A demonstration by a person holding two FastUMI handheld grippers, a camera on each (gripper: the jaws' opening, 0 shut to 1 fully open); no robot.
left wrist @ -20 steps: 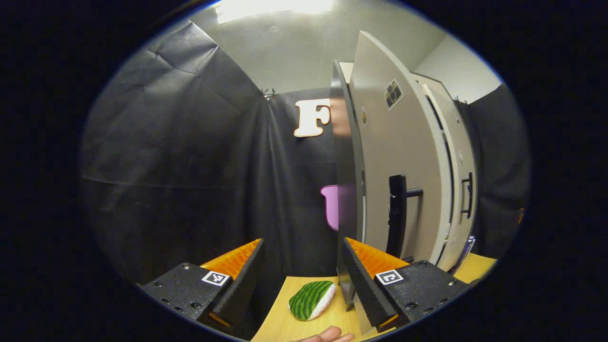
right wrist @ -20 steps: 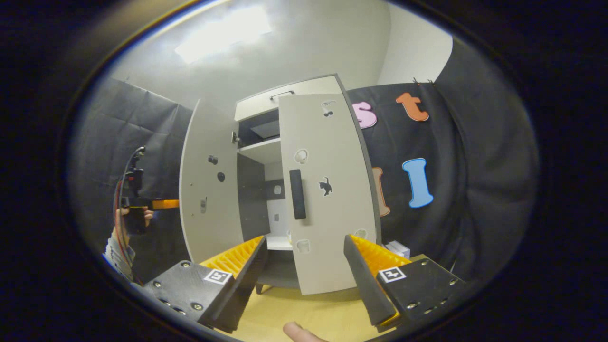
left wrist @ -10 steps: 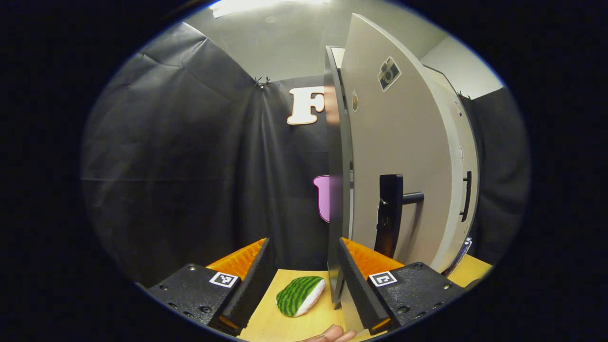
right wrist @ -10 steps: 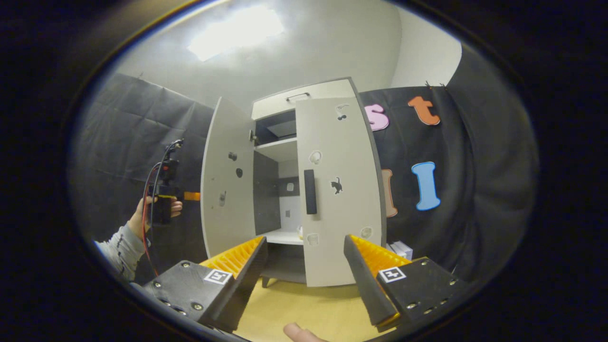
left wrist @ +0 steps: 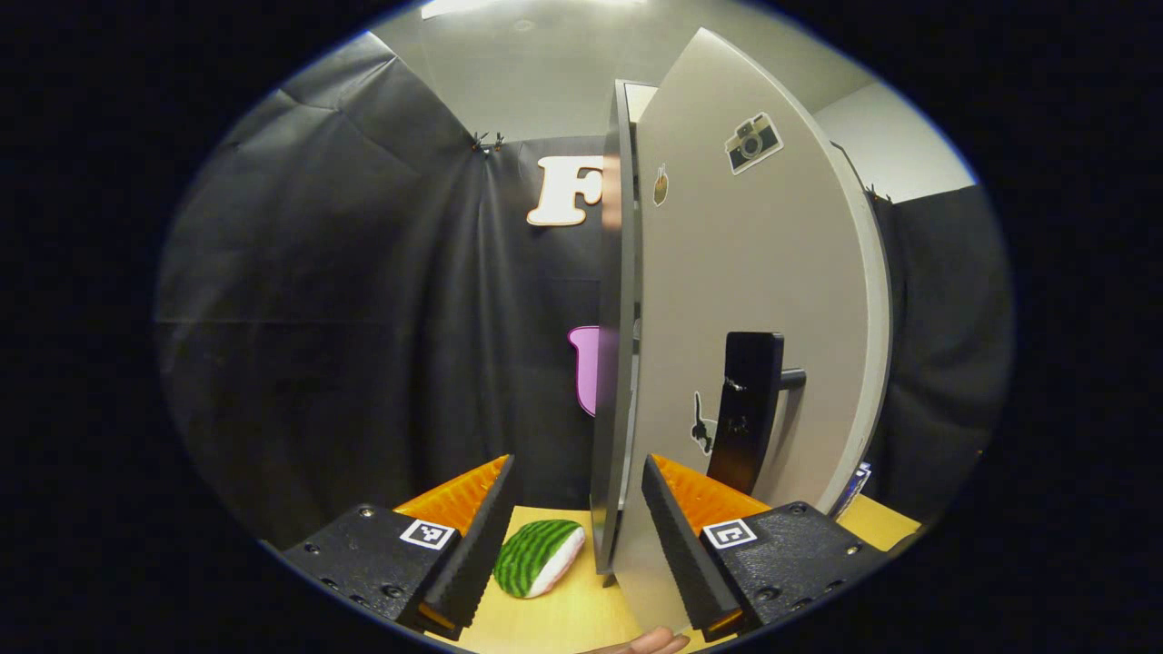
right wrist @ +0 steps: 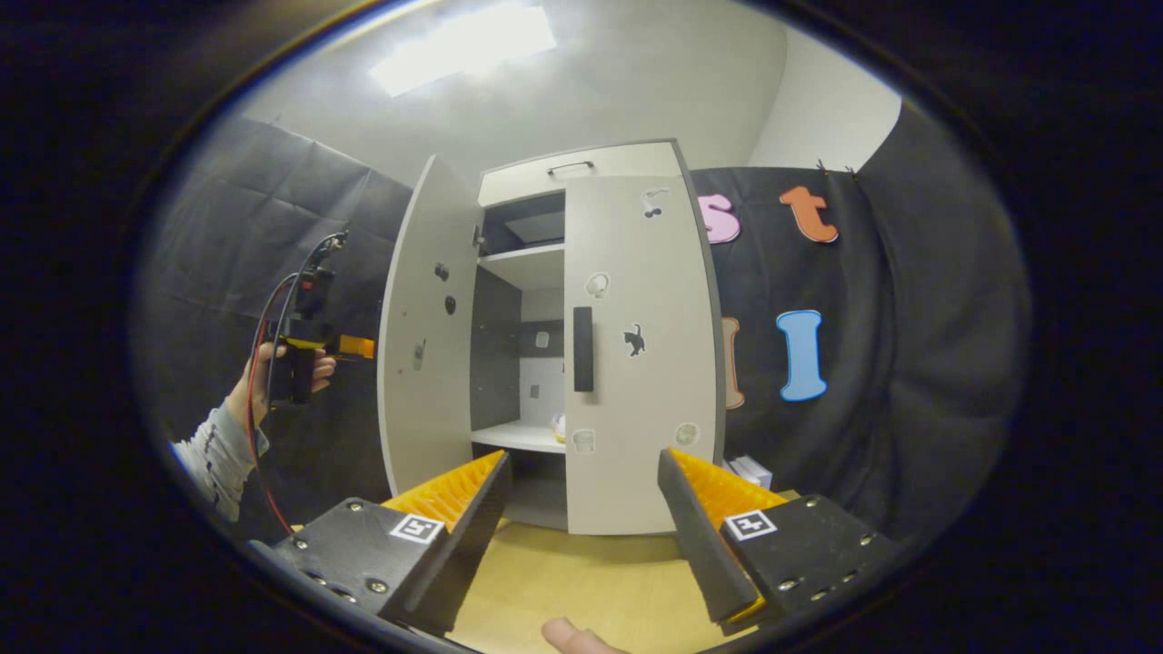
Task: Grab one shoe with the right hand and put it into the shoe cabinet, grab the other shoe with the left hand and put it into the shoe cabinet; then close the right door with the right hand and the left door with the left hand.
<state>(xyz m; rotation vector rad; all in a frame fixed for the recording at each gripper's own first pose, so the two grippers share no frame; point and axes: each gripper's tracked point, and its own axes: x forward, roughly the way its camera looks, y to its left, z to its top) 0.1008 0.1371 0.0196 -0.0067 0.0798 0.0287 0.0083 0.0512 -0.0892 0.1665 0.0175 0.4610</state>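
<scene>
Left claw (left wrist: 574, 536) beside cabinet's left door (left wrist: 745, 300)

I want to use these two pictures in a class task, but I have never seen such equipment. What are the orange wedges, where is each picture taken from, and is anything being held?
The orange wedges are the two fingers of hand-held grippers, with a camera riding on each. The left gripper looks along the edge of the cabinet's open left door; the edge stands between its open jaws, not pressed. On the wooden floor lies a green striped object. The right gripper is open and empty, facing the shoe cabinet from farther back: right door shut, left door ajar. It also shows the person's hand holding the left gripper.
</scene>
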